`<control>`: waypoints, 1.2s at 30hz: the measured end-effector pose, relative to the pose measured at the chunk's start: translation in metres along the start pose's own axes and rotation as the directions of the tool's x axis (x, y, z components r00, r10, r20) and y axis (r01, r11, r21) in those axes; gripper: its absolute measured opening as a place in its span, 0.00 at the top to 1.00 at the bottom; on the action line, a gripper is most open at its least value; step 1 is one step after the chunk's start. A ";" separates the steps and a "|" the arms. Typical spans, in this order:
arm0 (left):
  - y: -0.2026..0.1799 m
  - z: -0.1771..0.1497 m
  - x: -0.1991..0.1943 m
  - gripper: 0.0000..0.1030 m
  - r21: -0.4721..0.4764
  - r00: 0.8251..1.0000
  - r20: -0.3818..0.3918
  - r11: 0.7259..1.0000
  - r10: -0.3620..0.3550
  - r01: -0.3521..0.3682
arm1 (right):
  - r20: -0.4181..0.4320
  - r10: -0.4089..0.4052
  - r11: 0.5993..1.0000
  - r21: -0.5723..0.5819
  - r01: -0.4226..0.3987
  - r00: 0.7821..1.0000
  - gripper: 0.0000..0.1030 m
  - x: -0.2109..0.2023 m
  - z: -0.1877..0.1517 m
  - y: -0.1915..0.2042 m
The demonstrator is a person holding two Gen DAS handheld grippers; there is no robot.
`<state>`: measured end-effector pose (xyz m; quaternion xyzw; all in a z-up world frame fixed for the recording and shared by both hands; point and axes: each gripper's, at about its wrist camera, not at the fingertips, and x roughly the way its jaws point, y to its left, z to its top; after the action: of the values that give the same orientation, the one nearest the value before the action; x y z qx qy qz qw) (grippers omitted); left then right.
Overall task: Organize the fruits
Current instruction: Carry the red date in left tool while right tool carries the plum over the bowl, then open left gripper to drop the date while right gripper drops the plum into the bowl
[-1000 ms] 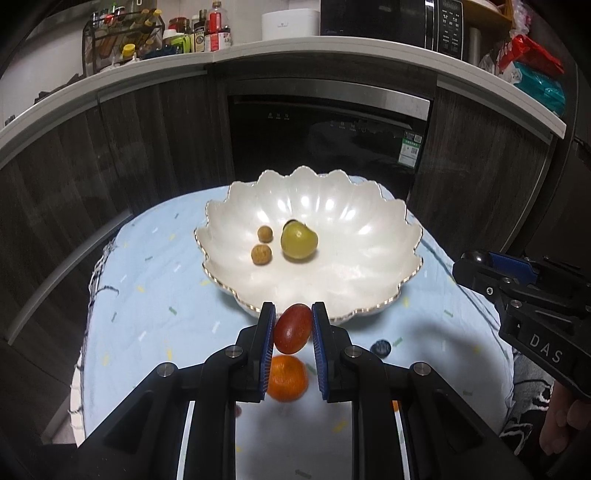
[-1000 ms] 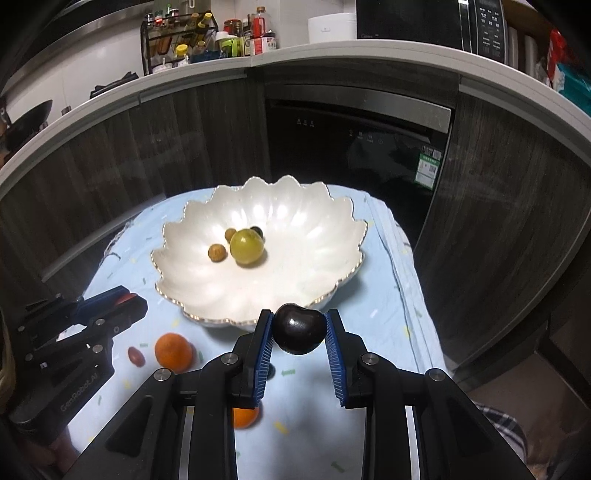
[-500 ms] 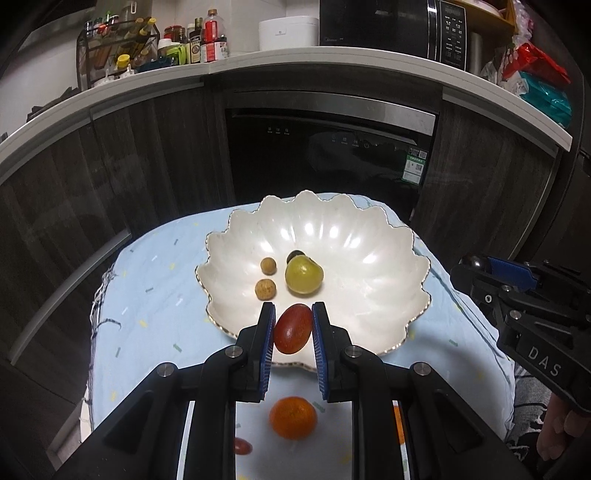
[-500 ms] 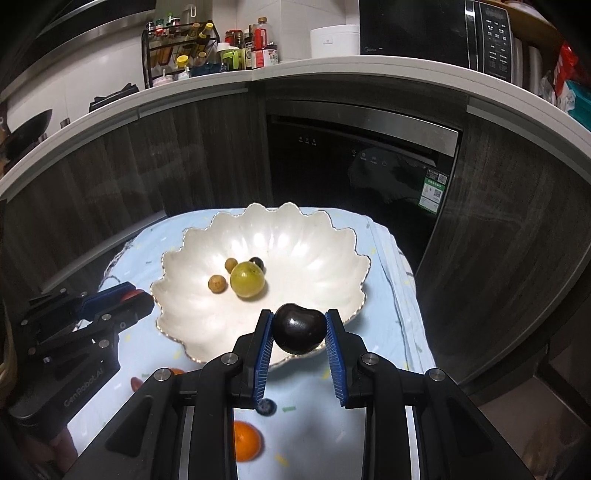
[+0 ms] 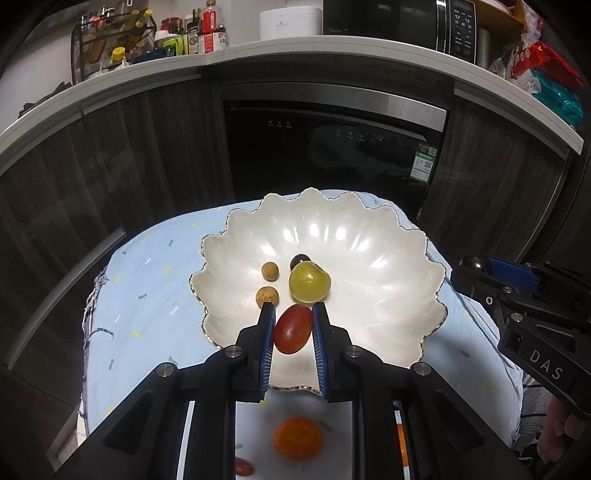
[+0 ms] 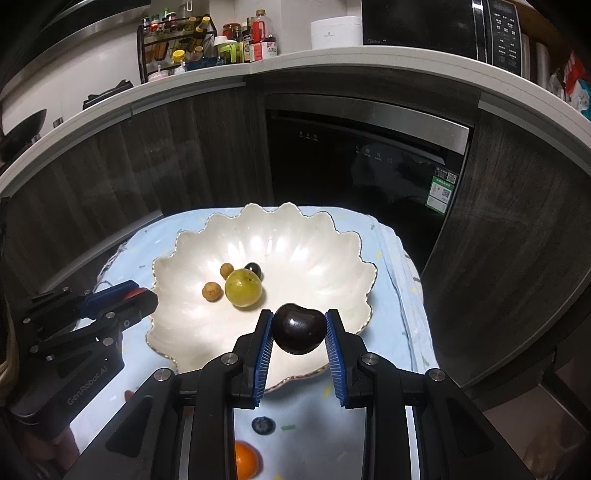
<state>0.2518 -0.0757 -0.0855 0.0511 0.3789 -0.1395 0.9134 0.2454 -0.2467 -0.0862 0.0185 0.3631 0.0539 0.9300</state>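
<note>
A white scalloped bowl stands on the light blue cloth. Inside it lie a yellow-green fruit, two small brown fruits and a small dark one. My left gripper is shut on an oval red fruit, held over the bowl's near rim. My right gripper is shut on a dark cherry, also over the near rim. An orange fruit, a blueberry and a small red fruit lie on the cloth below the grippers.
Dark cabinets and a built-in oven stand just behind the small cloth-covered table. The counter above holds a spice rack, bottles and a microwave. Each gripper shows at the side of the other's view.
Both grippers have moved forward with their fruits, from in front of the bowl to above its near rim. The bowl now lies closer and lower in both views.
</note>
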 end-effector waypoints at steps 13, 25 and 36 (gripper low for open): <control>0.006 0.007 0.023 0.80 -0.011 1.000 -0.031 1.000 -0.002 0.002 | -0.040 0.006 1.000 0.000 -0.006 0.999 0.71 0.025 0.007 -0.001; 0.012 0.004 0.037 0.65 -0.030 0.997 -0.072 1.000 -0.010 0.008 | -0.098 0.025 1.000 0.009 -0.024 0.995 0.71 0.044 0.004 0.003; 0.021 0.005 0.033 0.31 -0.076 0.998 -0.068 0.997 0.003 -0.008 | -0.089 -0.015 1.000 0.014 0.017 0.996 0.37 0.042 0.008 0.002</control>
<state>0.2836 -0.0635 -0.1061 0.0220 0.4147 -0.1205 0.9017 0.2813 -0.2395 -0.1087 0.0202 0.4048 0.0445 0.9131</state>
